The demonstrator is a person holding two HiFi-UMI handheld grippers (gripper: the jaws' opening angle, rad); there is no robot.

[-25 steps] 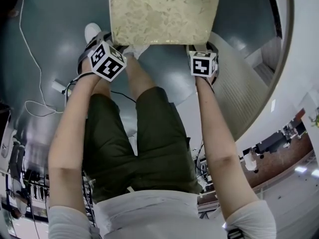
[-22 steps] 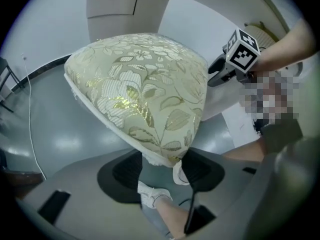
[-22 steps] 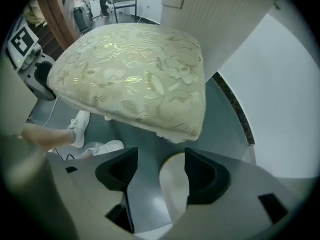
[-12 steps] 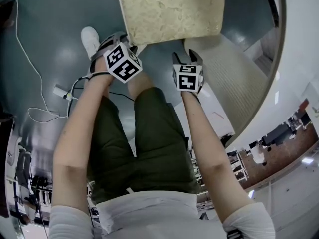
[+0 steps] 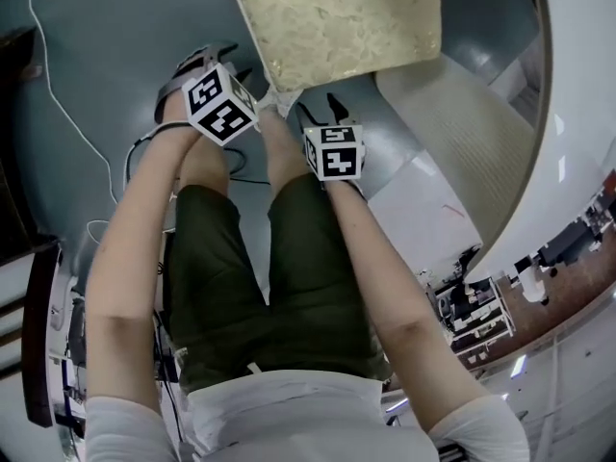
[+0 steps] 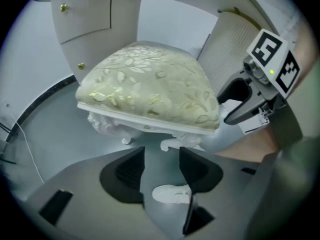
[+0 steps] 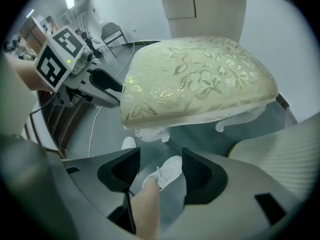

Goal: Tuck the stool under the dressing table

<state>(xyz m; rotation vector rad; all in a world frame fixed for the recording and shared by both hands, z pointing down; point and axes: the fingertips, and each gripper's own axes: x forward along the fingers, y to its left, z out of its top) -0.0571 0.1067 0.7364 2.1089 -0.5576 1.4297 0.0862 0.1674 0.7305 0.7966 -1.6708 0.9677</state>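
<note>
Grey-blue floor (image 5: 96, 46) spreads under everything. On it a white cabinet (image 6: 85, 29) with gold knobs stands behind the stool (image 6: 150, 91), and a ribbed pale panel (image 6: 225, 49) is just beside the stool on the right. The stool has a cream, leaf-patterned cushion on carved white legs. Both tongs hang near its front edge, touching nothing. The left tongs (image 6: 161, 156) have just been closing a little, yet their jaws stand apart and empty. The right tongs (image 7: 160, 159) gape too, holding nothing. A white shoe (image 7: 165, 173) shows on the floor beyond them.
</note>
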